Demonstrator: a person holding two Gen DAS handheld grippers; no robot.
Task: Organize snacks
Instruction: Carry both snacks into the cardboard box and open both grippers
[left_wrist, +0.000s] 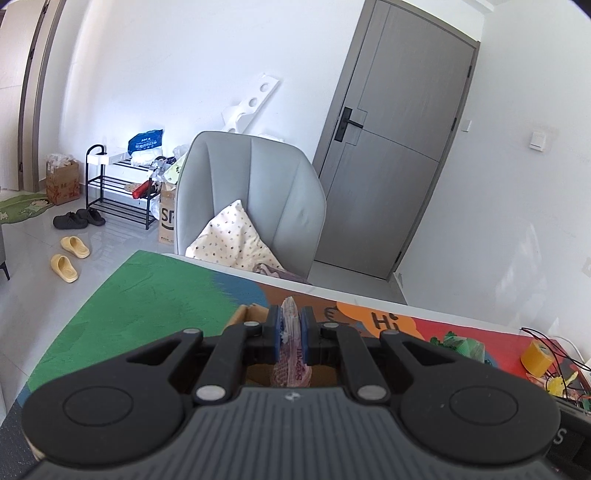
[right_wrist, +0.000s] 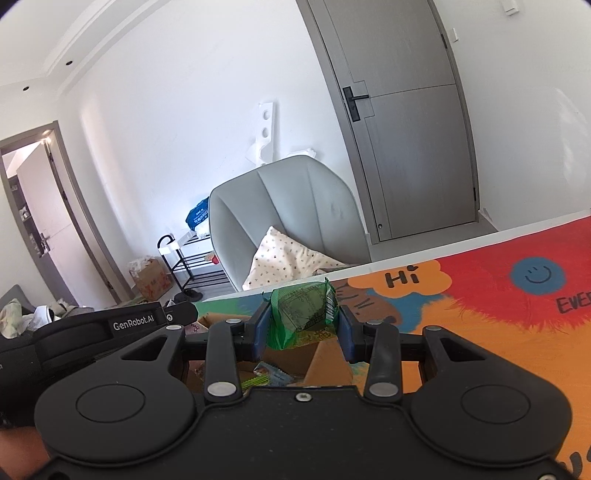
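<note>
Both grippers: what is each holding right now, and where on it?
Left gripper pinches a pinkish snack packet near its top edge. Right gripper clamps a green snack packet across its sides.

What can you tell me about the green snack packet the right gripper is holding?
The green snack packet is a small, crinkly, glossy plastic wrapper with a printed panel of fine text and a serrated sealed edge on its right side. It looks puffed and sealed. The right gripper is shut on it, its blue pads pressing both sides, holding it roughly upright in the air above an open cardboard box on the colourful mat.
</note>
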